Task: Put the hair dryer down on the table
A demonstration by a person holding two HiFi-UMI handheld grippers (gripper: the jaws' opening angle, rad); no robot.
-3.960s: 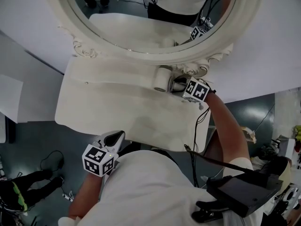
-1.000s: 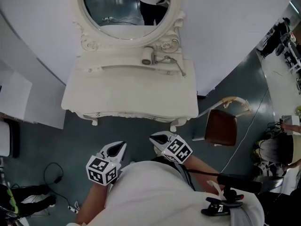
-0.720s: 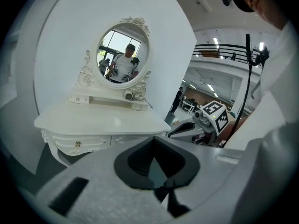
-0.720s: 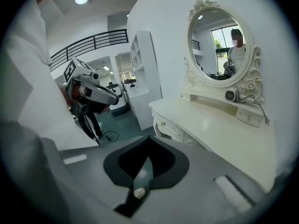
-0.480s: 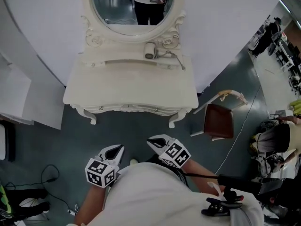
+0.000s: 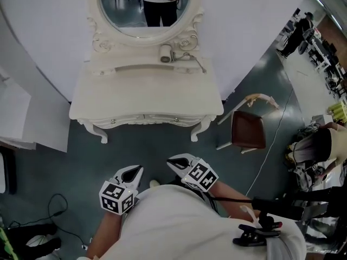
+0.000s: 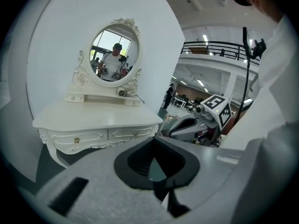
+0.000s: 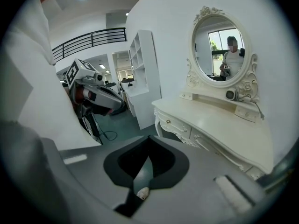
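Head view: the hair dryer lies on the table, on its back shelf under the mirror. The left gripper and right gripper are well apart from it.
Left gripper view: jaws together, nothing between them.
Right gripper view: jaws together, empty; the hair dryer sits on the shelf.

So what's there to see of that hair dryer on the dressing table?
The hair dryer is small from here: a pale cream body whose round, dark-centred end faces outward. It lies on the raised shelf of the white dressing table, just below the oval mirror, right of centre. A thin cord trails from it to the right along the shelf. Only the shelf seems to touch it.
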